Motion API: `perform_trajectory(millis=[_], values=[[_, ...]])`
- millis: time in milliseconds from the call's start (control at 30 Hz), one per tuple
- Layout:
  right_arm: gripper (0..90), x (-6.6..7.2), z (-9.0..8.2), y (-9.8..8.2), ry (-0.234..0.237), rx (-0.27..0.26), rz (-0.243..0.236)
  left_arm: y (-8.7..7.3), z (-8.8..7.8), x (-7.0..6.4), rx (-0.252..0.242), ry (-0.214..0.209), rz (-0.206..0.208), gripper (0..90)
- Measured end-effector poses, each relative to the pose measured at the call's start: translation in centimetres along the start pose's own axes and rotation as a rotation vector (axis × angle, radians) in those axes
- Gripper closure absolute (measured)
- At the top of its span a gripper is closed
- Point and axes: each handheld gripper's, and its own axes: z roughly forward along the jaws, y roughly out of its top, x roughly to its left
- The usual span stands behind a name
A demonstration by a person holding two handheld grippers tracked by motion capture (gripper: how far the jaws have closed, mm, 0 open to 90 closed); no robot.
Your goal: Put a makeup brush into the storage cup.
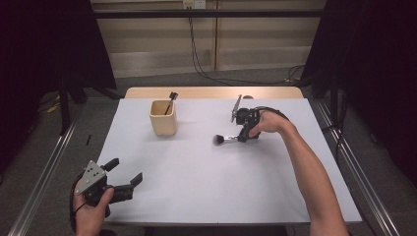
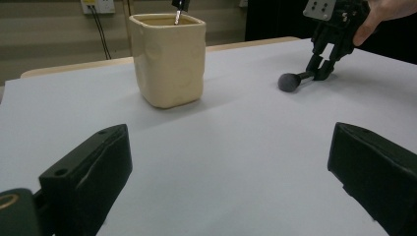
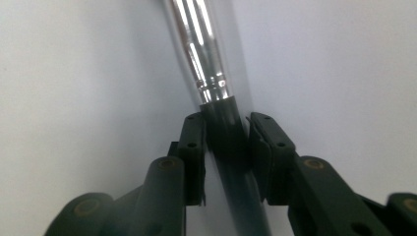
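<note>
No readable brand or label on anything here, just bare surfaces. From the high view: the right gripper [image 1: 239, 138] sits out on the white table [image 1: 196, 191], right of centre; the person's right arm reaches in long from the bottom right corner, forearm angled up and to the left, hand wrapped round the gripper body, jaws pointing left; they're clamped on the handle of a makeup brush [image 1: 222, 140], whose dark fluffy head lies on the table just left of the jaws. The cream cup [image 1: 163, 118] stands well apart to the left, near the far edge, with another brush [image 1: 170, 101] leaning out of it. The left gripper [image 1: 126, 175] hangs at the near left corner of the table; hand underneath, grey plate on top, jaws spread wide with nothing in them.

Left gripper view: both black jaws stand far apart at the bottom corners; the cup [image 2: 168, 59] is straight ahead, the makeup brush [image 2: 295, 79] off to the right with the right gripper [image 2: 322, 73] nipping its handle from above.

Right gripper view: the right gripper [image 3: 227, 142] has its pads squeezed against the dark handle of the makeup brush [image 3: 201, 49]; the shiny metal collar runs away over the table; it's a bit blurry.
</note>
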Motion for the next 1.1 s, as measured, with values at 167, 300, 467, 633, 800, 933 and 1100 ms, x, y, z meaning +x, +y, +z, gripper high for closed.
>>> perform_trajectory(millis=[167,300,467,633,800,933,1100], values=[[75.3,0.0,0.0,0.2,-0.005,0.011,0.004,0.0,0.0,0.0,-0.002,-0.001,0.001,3.0],[75.5,0.1,0.0,0.2,-0.009,0.007,0.043,0.0,0.0,0.0,0.001,0.001,-0.001,3.0],[75.5,0.0,0.0,0.0,-0.005,-0.005,0.066,0.0,0.0,0.1,-0.002,0.002,0.001,3.0],[75.5,0.1,0.0,-0.2,0.002,-0.049,0.080,0.0,-0.1,0.1,-0.005,0.001,-0.005,3.0],[75.5,0.4,-0.4,-0.4,-0.018,-0.076,0.105,0.0,0.0,0.1,-0.005,0.002,-0.003,3.0],[75.6,0.7,-0.8,-0.8,-0.023,-0.116,0.144,0.0,0.0,0.1,-0.003,0.002,0.000,3.0],[75.5,0.9,-1.5,-1.4,-0.044,-0.176,0.179,0.1,0.0,0.1,-0.004,0.002,-0.001,3.0]])
